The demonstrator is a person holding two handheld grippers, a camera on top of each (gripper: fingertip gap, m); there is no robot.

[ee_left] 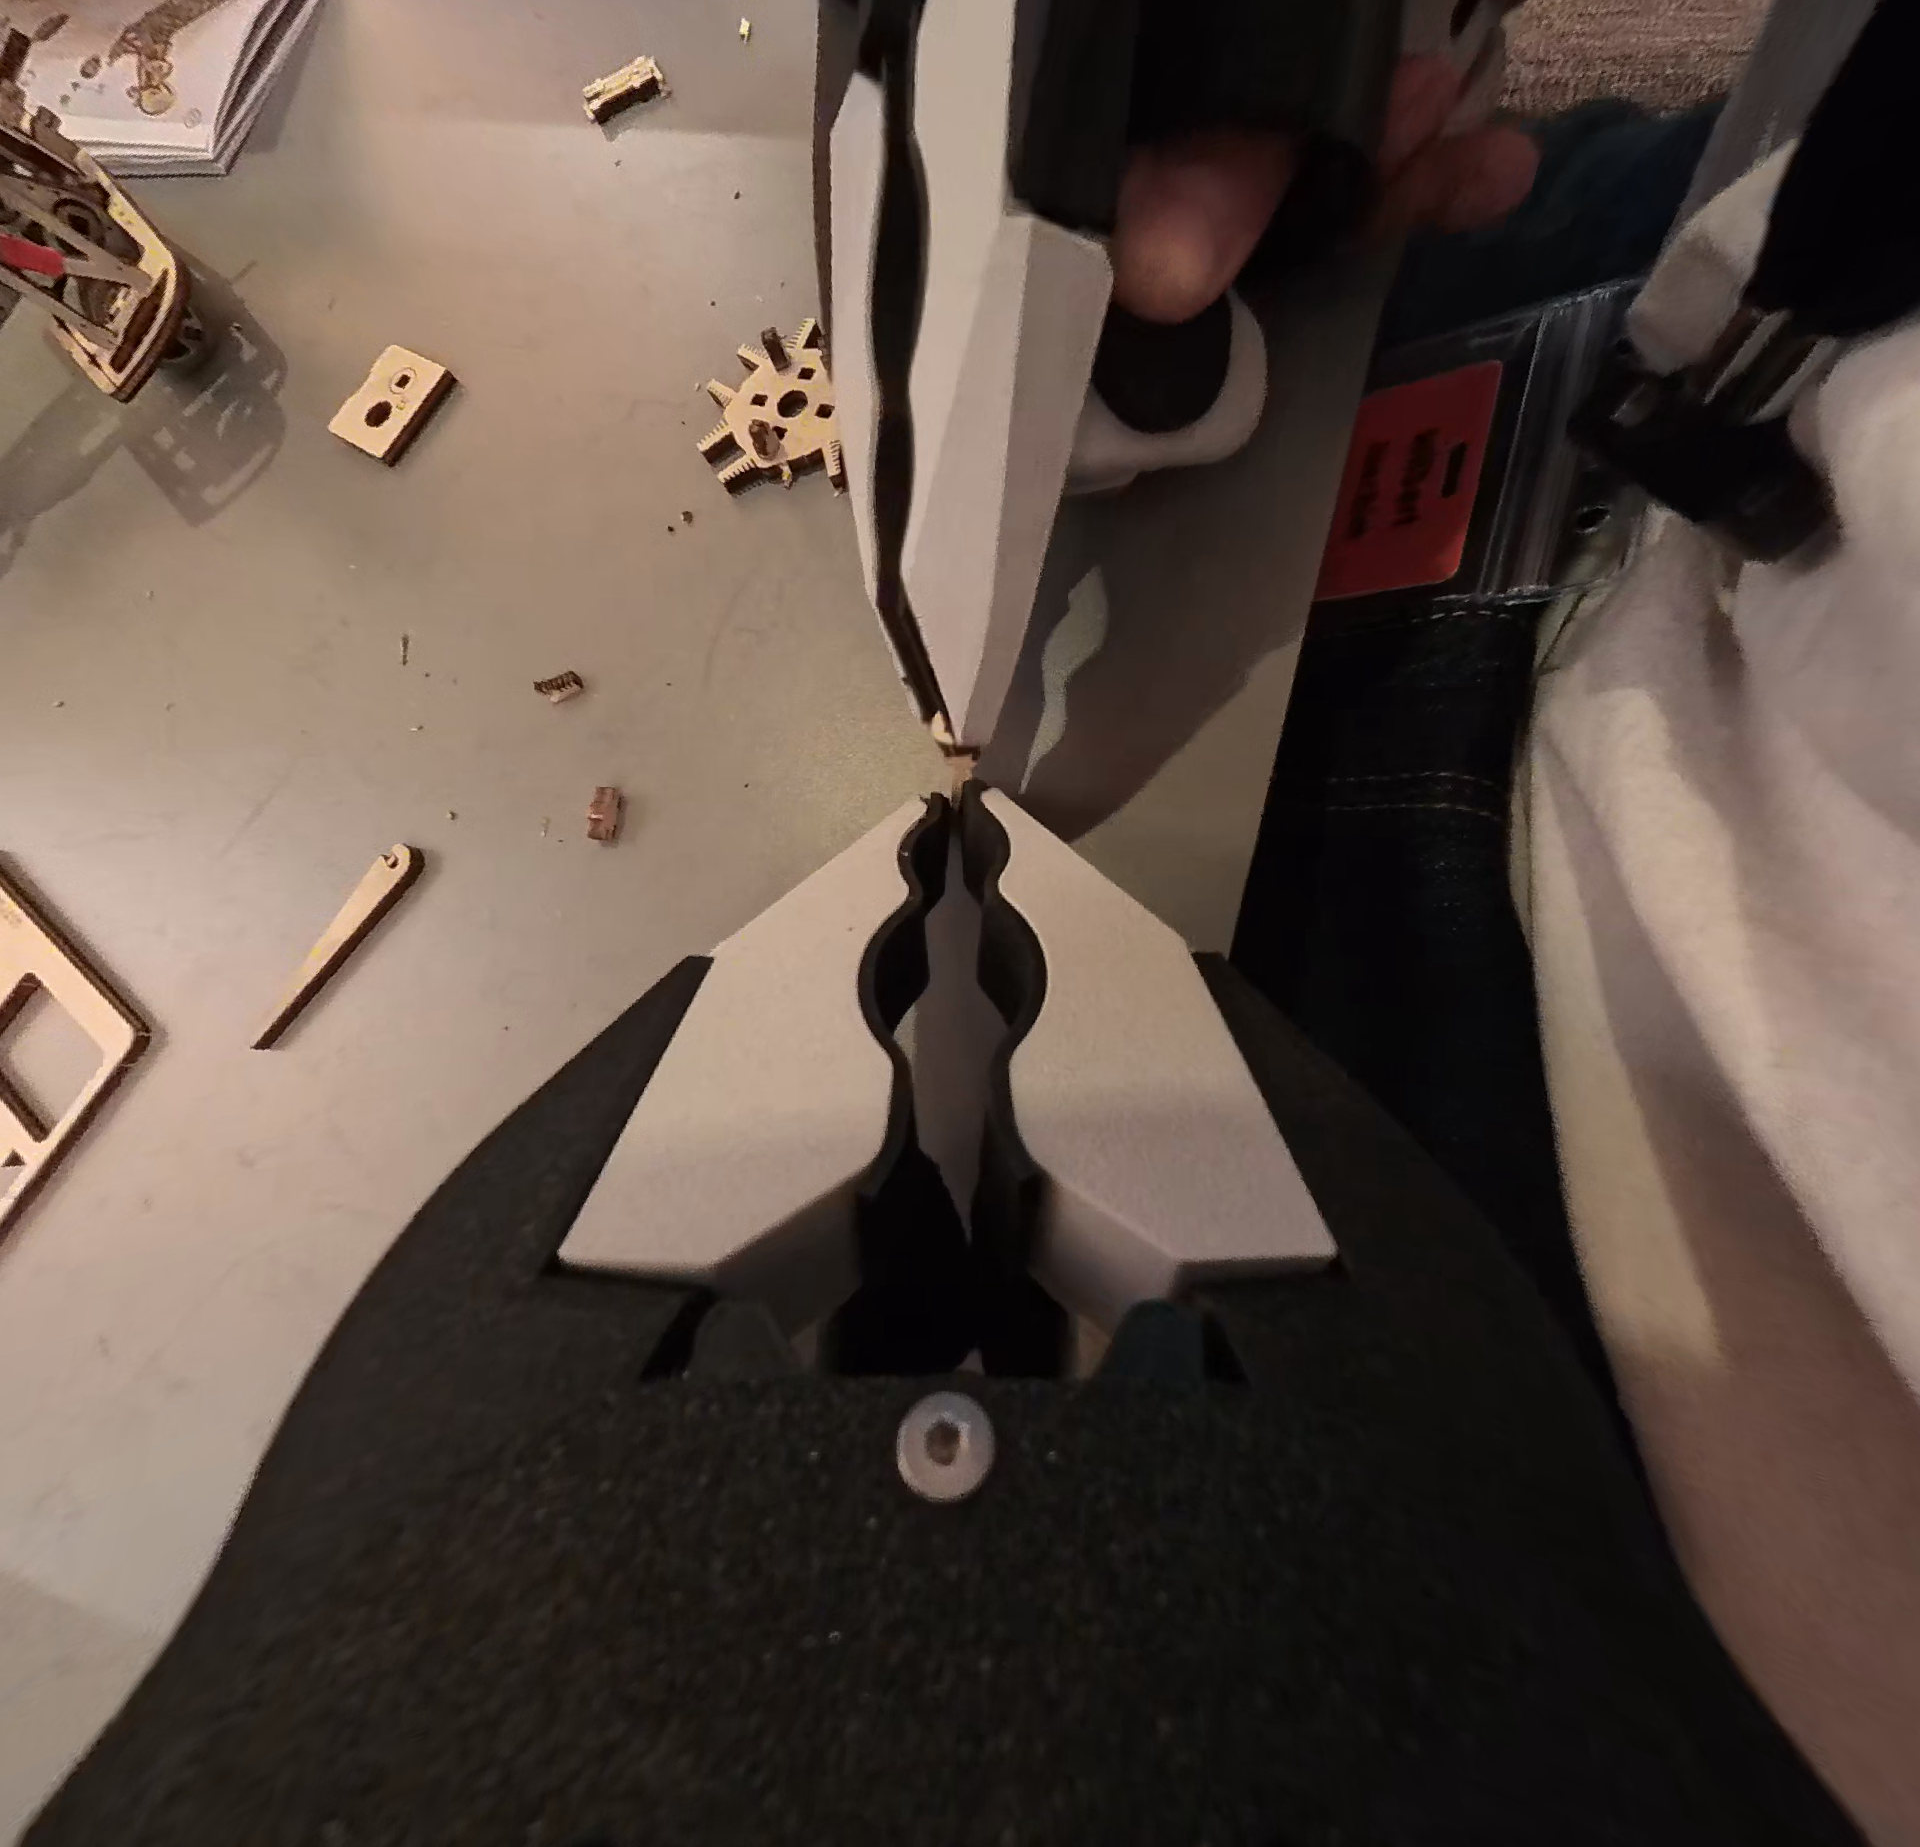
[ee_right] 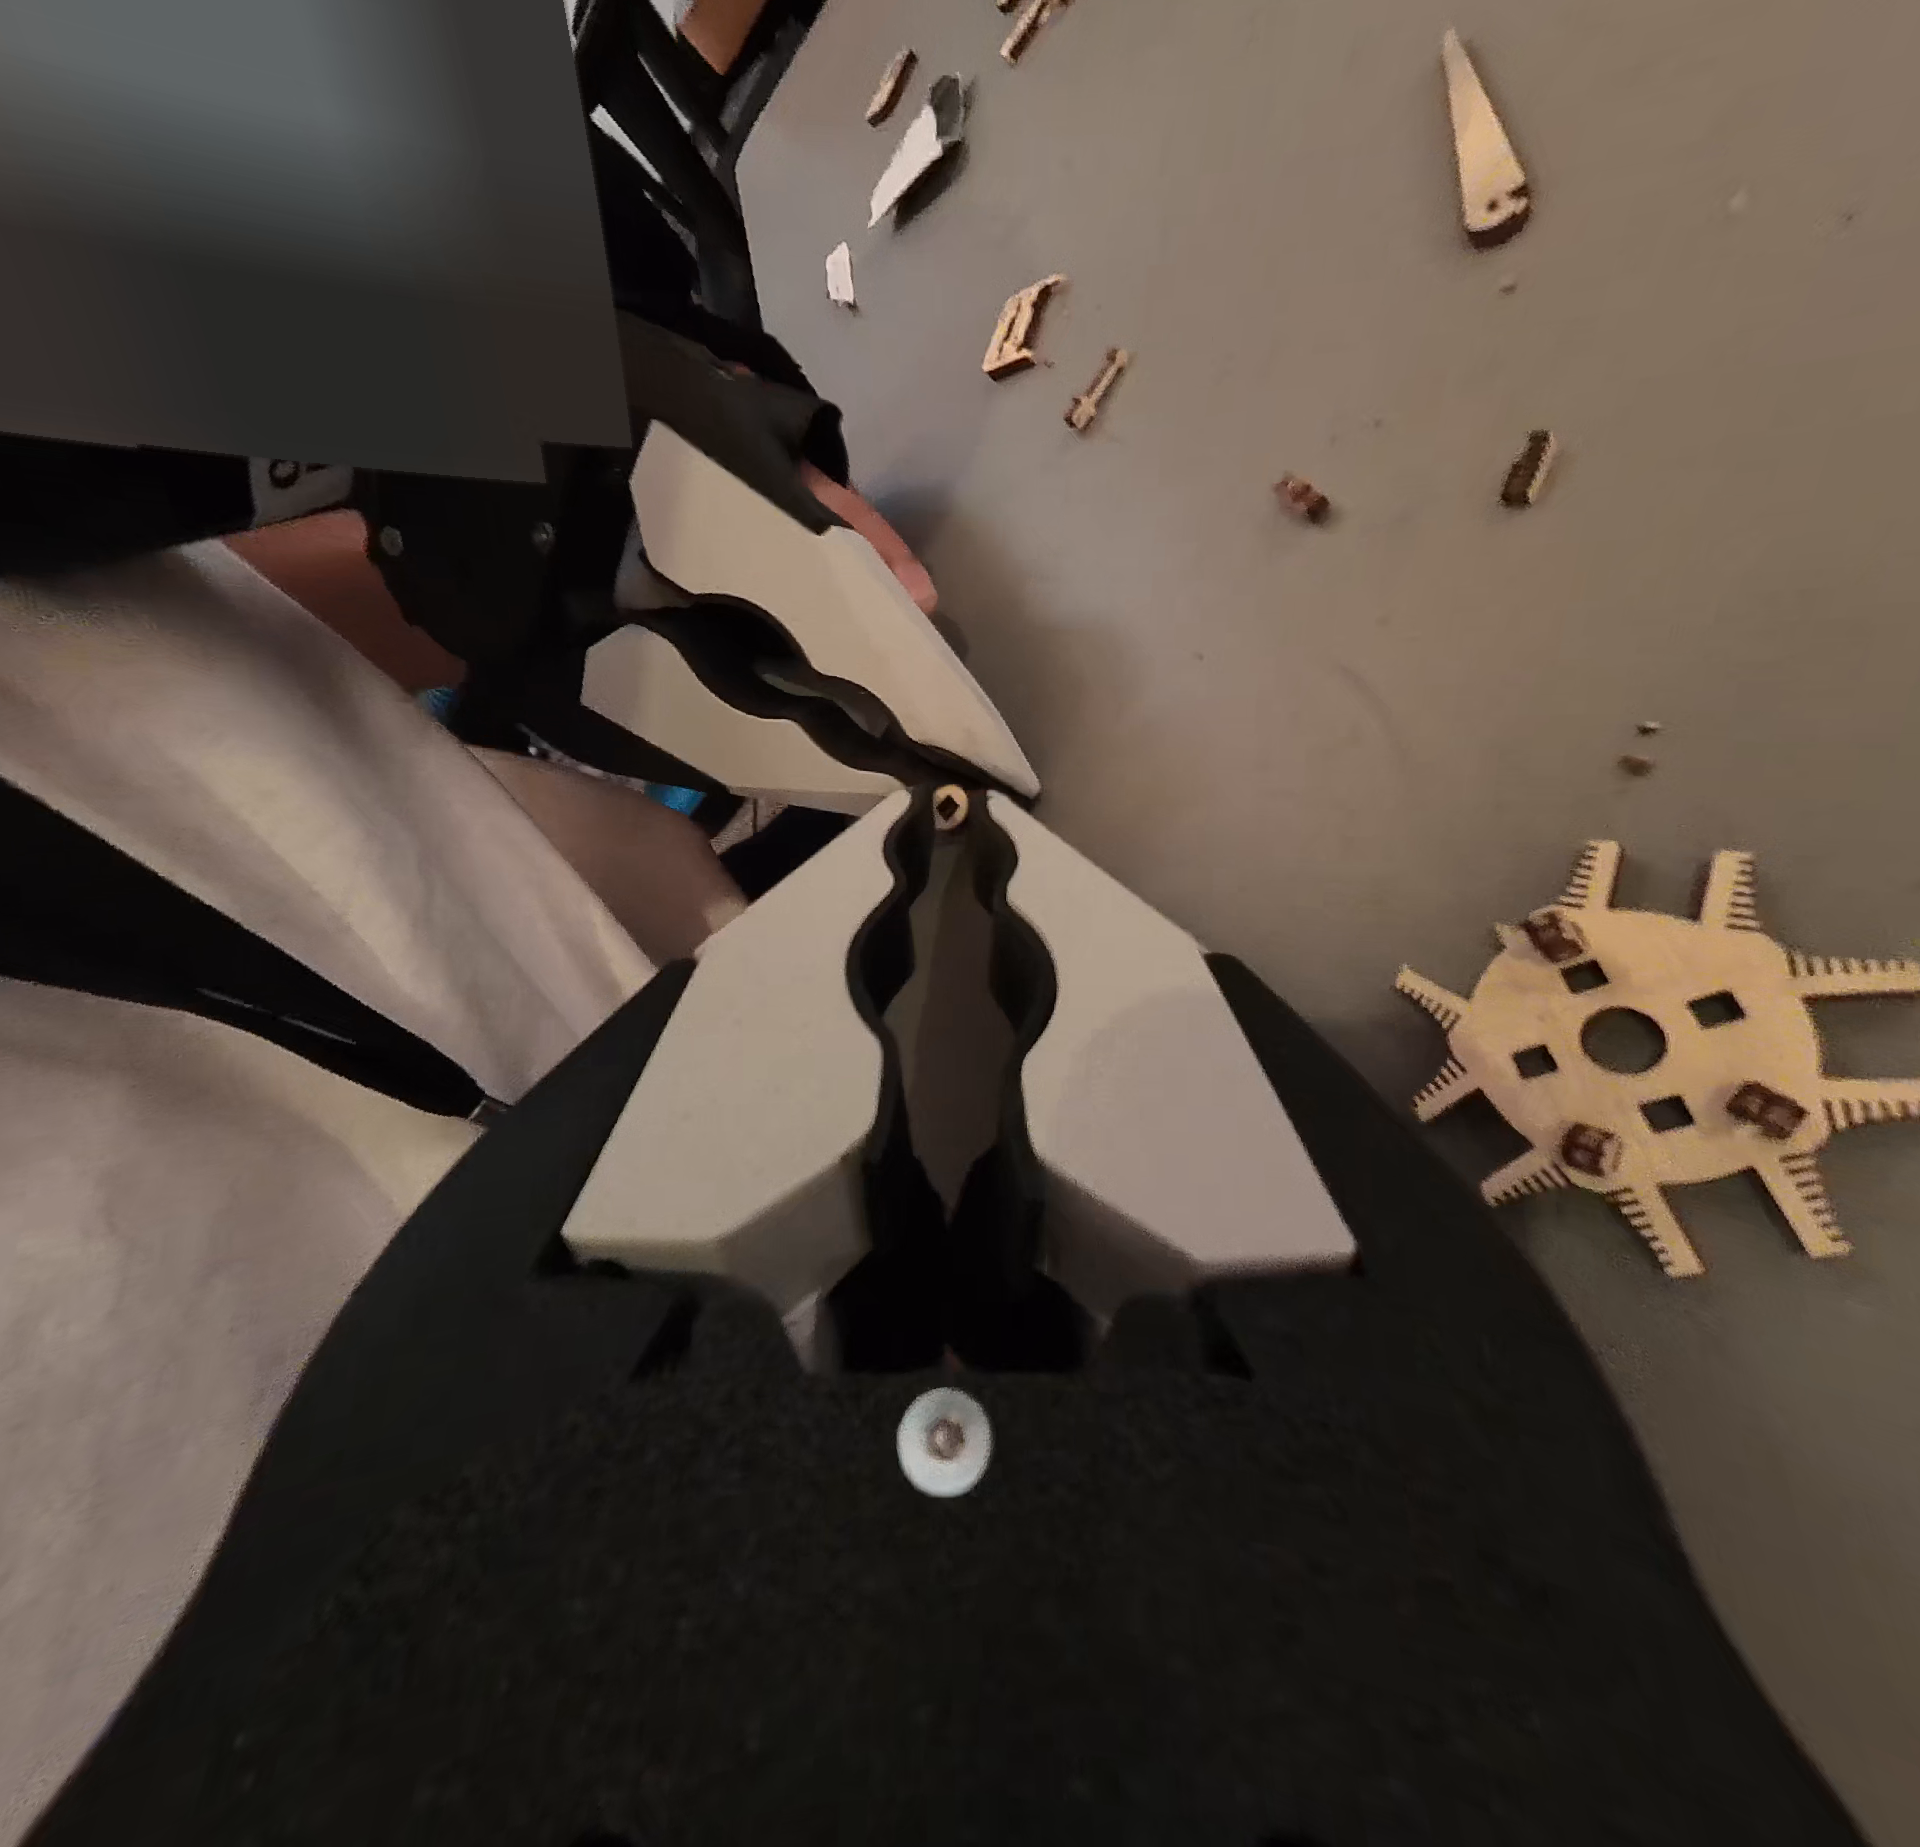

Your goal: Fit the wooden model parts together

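Observation:
In the left wrist view my left gripper is shut, with a thin sliver of a wooden peg showing at its tips. My right gripper comes down from above, tip to tip with it, shut on a tiny wooden piece. In the right wrist view my right gripper pinches that small round wooden piece with a square hole. The left gripper meets it from the upper left. Both are held above the grey table near its edge.
A toothed wooden wheel lies on the table and also shows in the left wrist view. Around it lie a holed wooden plate, a pointed strip, small bits, a booklet, a part-built model and a frame sheet. A person's lap borders the table. The grippers are tip to tip, or close to it.

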